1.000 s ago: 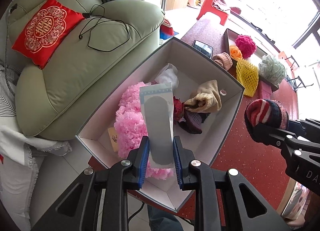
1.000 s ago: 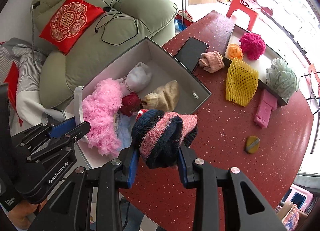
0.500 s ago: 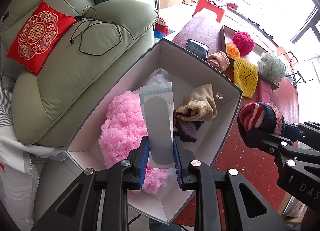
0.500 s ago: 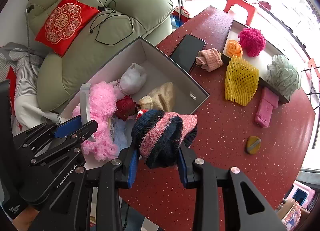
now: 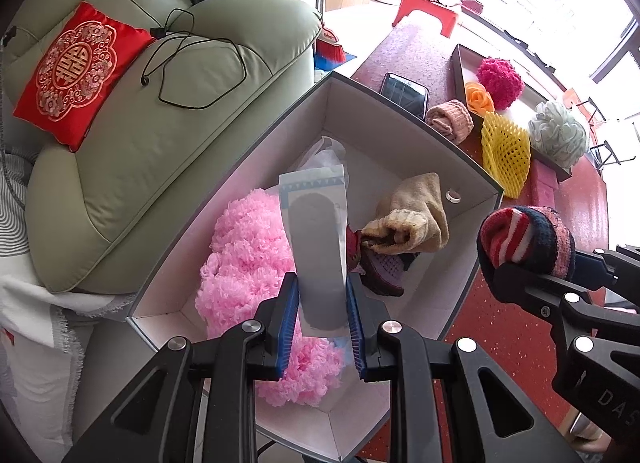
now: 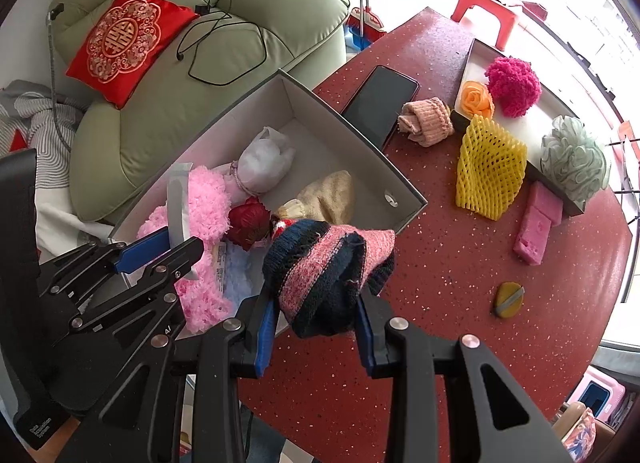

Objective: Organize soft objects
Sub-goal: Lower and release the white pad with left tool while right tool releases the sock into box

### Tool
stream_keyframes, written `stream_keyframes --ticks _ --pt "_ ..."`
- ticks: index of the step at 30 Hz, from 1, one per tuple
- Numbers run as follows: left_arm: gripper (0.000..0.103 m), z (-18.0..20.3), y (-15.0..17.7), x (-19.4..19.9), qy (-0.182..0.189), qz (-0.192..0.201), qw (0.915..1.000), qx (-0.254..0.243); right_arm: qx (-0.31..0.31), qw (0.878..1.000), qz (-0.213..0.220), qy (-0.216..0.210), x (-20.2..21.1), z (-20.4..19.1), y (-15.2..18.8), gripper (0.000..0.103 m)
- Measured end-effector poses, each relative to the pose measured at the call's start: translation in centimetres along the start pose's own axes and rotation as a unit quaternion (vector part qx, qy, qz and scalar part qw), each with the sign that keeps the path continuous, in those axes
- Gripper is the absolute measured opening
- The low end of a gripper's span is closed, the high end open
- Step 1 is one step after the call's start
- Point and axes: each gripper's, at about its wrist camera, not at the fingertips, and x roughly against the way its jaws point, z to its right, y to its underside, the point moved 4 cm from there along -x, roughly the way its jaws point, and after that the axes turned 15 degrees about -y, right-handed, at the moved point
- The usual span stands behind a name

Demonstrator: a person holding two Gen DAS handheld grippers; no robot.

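Observation:
My left gripper (image 5: 322,305) is shut on a flat grey insole in a clear packet (image 5: 316,239) and holds it above the open grey box (image 5: 404,111); it also shows in the right wrist view (image 6: 158,249). My right gripper (image 6: 316,317) is shut on a rolled striped knit sock (image 6: 328,263) just over the box's near right wall; the sock also shows in the left wrist view (image 5: 524,241). In the box lie a pink fluffy ball (image 5: 244,247), a beige sock (image 5: 416,219), a white pouch (image 6: 264,161) and a red fabric rose (image 6: 248,221).
On the red table (image 6: 440,263) lie a phone (image 6: 380,103), a rolled pink sock (image 6: 426,121), a yellow foam net (image 6: 488,167), a pink sponge (image 6: 536,229) and a small yellow pad (image 6: 508,299). A tray (image 6: 576,207) holds a magenta pompom, an orange rose and a green mesh puff. A green sofa (image 5: 160,135) stands left.
Both grippers have risen and drawn back a little from the box, still holding the insole packet and the striped sock. The box contents have not moved.

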Motion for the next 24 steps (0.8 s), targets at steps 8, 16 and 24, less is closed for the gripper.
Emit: stream_keyframes --ticks 8,16,24 --pt "0.025 0.2 -0.9 -0.4 -0.01 0.001 1.0 0.0 -0.004 1.0 -0.002 0.003 -0.3 0.4 -1.0 0.036" --pt "0.025 0.5 -1.4 -0.8 -0.019 -0.001 0.9998 0.0 -0.007 1.0 -0.006 0.002 -0.7 0.7 -1.6 0.036" --pt "0.025 0.5 -1.4 -1.4 -0.026 -0.007 0.9996 -0.001 -0.011 1.0 -0.009 0.0 -1.2 0.9 -1.8 0.036"
